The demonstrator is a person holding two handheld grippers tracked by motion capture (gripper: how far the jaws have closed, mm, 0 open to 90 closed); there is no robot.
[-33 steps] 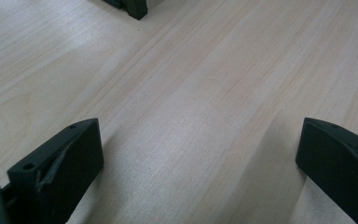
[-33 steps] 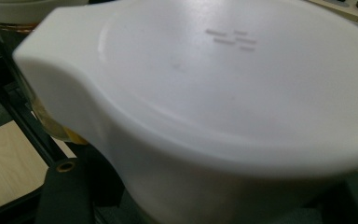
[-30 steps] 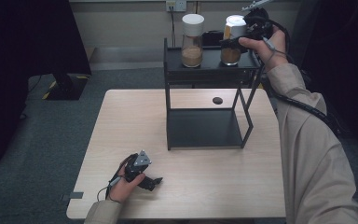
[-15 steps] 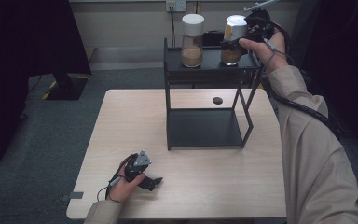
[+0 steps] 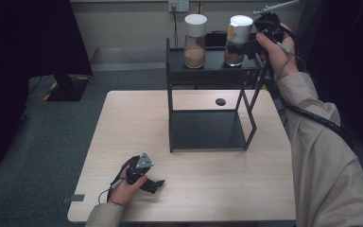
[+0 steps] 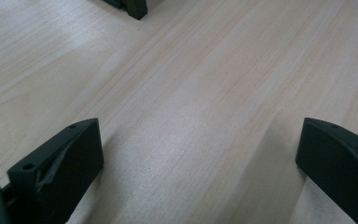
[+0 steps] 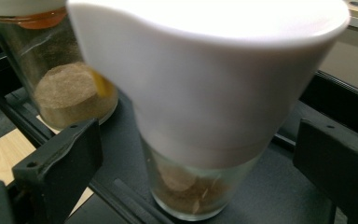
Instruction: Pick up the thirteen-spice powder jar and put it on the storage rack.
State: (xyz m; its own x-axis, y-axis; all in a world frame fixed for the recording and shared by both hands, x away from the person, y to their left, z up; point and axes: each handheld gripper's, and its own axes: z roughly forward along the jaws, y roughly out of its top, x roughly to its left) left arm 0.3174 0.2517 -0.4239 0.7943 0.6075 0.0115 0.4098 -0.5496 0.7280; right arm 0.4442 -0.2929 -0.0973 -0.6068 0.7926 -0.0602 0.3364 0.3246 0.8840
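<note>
Presently, right gripper (image 5: pixel 244 46): held at the right end of the rack's top shelf; its jaws have just been opening and now stand spread, with the nearer jar between them and a gap on each side in the right gripper view, pads not pressing.
Jar at the right gripper: clear glass jar with a tall white cap (image 7: pixel 200 93), cylindrical, standing upright on the shelf; a yellow patch shows on its side in the high view.
Jar contents: brown granular material (image 7: pixel 186 186) fills only the bottom part; the glass above it is hidden by the white cap.
Second jar: clear glass jar with a white lid (image 5: pixel 195 40), upright on the same shelf, to the left of the first and apart from it.
Second jar contents: tan powder (image 7: pixel 70 95), packed into the lower part, clear glass above.
Shelf unit: black metal two-tier rack (image 5: pixel 207 130); both jars stand on its upper shelf, and its lower shelf sits on the table.
Table: light wood-grain tabletop (image 5: pixel 132 123); a small dark round object (image 5: pixel 220 101) lies on it behind the rack's lower shelf.
Left gripper (image 6: pixel 200 154): rests on the near left part of the table in the person's left hand (image 5: pixel 125 182), jaws spread wide over bare wood.
</note>
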